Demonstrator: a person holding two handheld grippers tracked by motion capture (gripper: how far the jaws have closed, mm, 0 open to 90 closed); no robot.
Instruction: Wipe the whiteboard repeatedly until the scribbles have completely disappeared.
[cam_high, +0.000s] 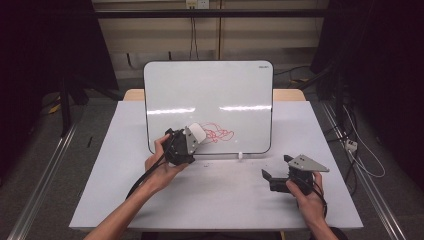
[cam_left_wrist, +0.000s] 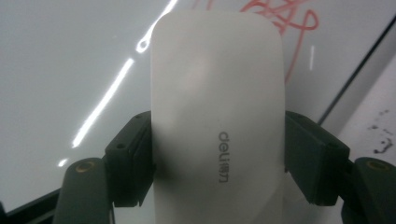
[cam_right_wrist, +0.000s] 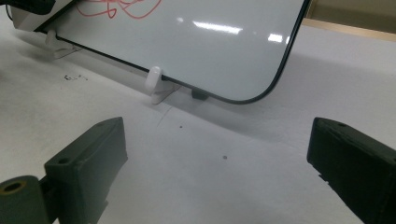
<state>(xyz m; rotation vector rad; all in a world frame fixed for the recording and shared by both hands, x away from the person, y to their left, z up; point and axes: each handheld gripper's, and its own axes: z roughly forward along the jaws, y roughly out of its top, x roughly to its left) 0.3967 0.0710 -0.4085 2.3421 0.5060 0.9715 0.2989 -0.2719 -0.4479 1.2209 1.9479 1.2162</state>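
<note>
The left gripper (cam_left_wrist: 219, 154) is clamped across the sides of a white eraser (cam_left_wrist: 217, 116), near red scribbles (cam_high: 217, 133) on the whiteboard (cam_high: 210, 90). The eraser looks light, rigid and smooth, so gripping its flat sides suits it. The right gripper (cam_right_wrist: 217, 172) rests with jaws apart on the tabletop (cam_high: 225, 195).

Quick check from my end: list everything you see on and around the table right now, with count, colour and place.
whiteboard: one, white with black rim, propped upright at the table's far middle
scribble: one, red, low on the whiteboard
eraser: one, white, clamped in the left gripper, at the scribble
stand clips: two visible, white, under the whiteboard's bottom edge
table: one, white top
left gripper: black, shut on the eraser
right gripper: black, open, resting low at the table's right
</note>
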